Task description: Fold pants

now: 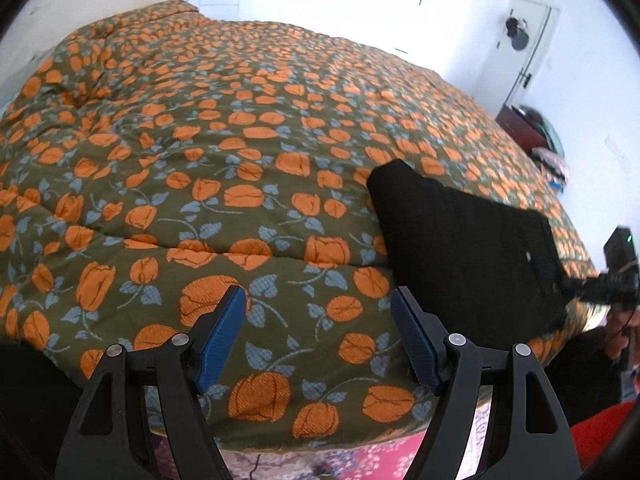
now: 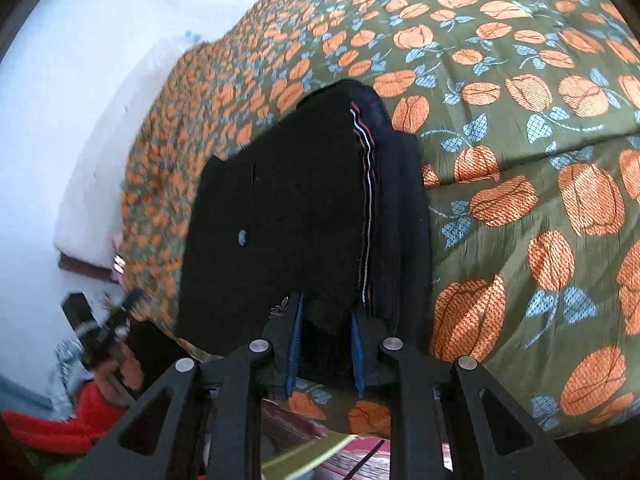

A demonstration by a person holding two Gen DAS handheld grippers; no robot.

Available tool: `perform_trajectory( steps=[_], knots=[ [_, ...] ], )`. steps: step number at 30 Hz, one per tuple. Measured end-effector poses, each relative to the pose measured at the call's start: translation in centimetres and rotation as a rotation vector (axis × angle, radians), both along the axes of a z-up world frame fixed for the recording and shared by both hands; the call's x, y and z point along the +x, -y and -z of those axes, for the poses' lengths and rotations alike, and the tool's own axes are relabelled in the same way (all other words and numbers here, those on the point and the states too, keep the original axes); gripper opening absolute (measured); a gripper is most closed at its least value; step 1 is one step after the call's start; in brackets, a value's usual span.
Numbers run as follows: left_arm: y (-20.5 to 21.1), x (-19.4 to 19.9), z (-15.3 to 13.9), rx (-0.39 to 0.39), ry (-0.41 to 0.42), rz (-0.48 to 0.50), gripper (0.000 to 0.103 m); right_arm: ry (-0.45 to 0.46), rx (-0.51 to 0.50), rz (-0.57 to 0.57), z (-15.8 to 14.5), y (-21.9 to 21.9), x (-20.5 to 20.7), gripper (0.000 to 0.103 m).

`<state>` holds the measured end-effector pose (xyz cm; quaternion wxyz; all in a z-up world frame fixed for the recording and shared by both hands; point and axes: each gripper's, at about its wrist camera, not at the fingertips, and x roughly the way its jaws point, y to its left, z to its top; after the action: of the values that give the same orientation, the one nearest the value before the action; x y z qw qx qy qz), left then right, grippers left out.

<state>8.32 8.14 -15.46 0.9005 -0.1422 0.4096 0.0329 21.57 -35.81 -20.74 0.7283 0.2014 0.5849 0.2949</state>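
Observation:
Black pants (image 1: 468, 240) lie folded into a thick stack near the front right edge of a bed with an olive quilt (image 1: 240, 152) printed with orange flowers. My left gripper (image 1: 318, 320) is open and empty, hovering over the quilt just left of the pants. In the right wrist view the pants (image 2: 296, 208) show a striped side seam and stacked layers. My right gripper (image 2: 326, 344) is shut on the near edge of the pants at the bed's edge. It also shows at the far right of the left wrist view (image 1: 600, 284).
The quilt (image 2: 540, 160) covers the whole bed. A white door (image 1: 528, 44) and a dark piece of furniture with clothes (image 1: 536, 136) stand at the back right. A pink patterned sheet (image 1: 360, 456) shows below the quilt's front edge. Red cloth (image 2: 60, 428) lies at lower left.

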Motion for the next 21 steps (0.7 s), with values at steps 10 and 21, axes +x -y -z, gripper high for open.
perform_trajectory(
  steps=[10,21],
  knots=[
    [0.1,0.4,0.6,-0.011,-0.029,-0.004,0.077,0.007,0.019,0.039,-4.8,2.2,-1.2,0.044],
    [0.4,0.1,0.6,0.005,-0.047,0.010,0.077,0.138,-0.331,-0.110,-3.9,-2.1,-2.7,0.012]
  ],
)
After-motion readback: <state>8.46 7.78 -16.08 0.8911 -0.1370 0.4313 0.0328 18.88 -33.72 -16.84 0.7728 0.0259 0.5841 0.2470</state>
